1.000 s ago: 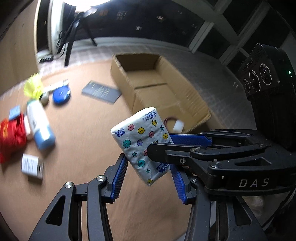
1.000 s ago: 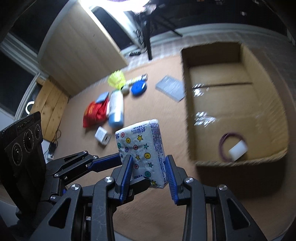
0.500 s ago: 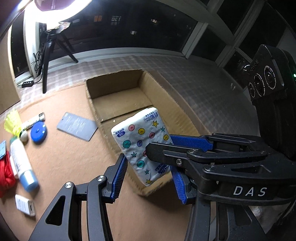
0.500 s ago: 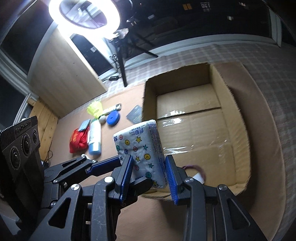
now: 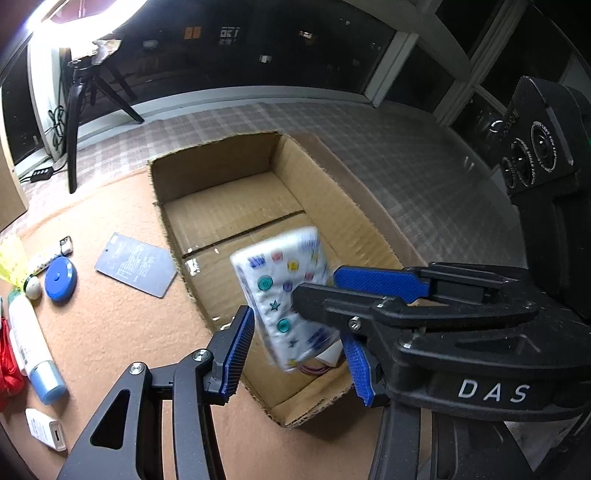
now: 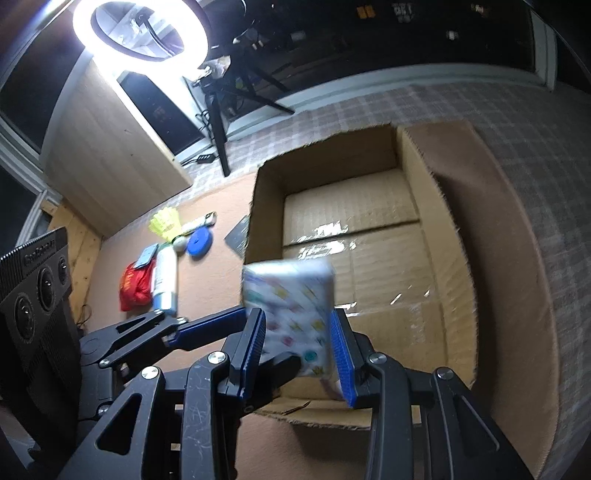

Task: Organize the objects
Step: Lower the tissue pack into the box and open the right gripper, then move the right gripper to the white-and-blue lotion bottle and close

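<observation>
The right gripper (image 6: 298, 345) is standing with its blue-padded fingers (image 6: 253, 345) spread to either side of a tissue pack (image 6: 291, 315). The pack, white with coloured dots and stars, is appearing motion-blurred between them; whether the pads are pressing on it cannot be told from either view. The left gripper (image 5: 295, 354) is reaching in from the side with its fingers (image 5: 236, 354) wide apart, and the right gripper's black and blue fingers are crossing in front of it. The pack is lying in the gap between the left gripper's fingers, apart from the left pad.

The tissue pack is hanging over the near end of an open cardboard box (image 6: 413, 177), above its near wall. In the left wrist view the box (image 5: 210, 162) is showing a taped seam across its floor, and a small white object with a purplish cord (image 5: 325, 360) is lying in the near corner, partly hidden by the pack.

The box is resting on a tan carpet (image 5: 110, 325). On the carpet beside the box are lying a dark card (image 5: 136, 264), a blue round disc (image 5: 60, 277), a white bottle with a light blue cap (image 5: 31, 347), a small white box (image 5: 46, 428), a yellow shuttlecock (image 6: 167, 223) and a red packet (image 6: 135, 282). A ring light (image 6: 142, 31) on a tripod is shining behind.
</observation>
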The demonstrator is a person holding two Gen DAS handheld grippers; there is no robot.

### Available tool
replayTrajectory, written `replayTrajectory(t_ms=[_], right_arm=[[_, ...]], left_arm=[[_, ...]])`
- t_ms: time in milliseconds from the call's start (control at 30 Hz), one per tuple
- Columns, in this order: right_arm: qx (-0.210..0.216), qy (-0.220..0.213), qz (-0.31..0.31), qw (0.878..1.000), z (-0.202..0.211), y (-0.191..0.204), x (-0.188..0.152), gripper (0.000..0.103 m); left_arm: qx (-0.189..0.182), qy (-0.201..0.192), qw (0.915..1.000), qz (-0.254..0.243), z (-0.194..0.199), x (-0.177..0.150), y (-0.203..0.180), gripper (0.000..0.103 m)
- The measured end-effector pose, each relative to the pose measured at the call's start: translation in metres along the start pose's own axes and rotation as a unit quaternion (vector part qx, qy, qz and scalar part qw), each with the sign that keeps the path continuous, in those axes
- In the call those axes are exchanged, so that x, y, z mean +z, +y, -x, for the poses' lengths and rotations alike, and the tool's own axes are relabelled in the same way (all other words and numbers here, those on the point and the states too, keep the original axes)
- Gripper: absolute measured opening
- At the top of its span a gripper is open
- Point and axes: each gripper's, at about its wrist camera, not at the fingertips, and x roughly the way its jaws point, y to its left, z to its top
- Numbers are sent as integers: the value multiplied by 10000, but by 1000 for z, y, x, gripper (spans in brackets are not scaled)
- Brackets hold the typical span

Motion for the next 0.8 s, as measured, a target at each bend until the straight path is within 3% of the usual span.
replayTrajectory(t_ms=[33,67,367,800], right_arm=[[-39,-46,-12,10000,1,0,1,50],[-48,-115,-40,9999,3,-1,2,51],[167,-162,-129,9996,6,13,6,52],[482,-10,208,9986,-18,78,7,52]], left_arm=[[74,-4,10000,-5,2,-1,1,59],[131,-17,9999,-8,3,-1,3,63],[487,-159,9985,197,30,-10,42,64],[1047,-159,9864,1256,76,-42,156,64]])
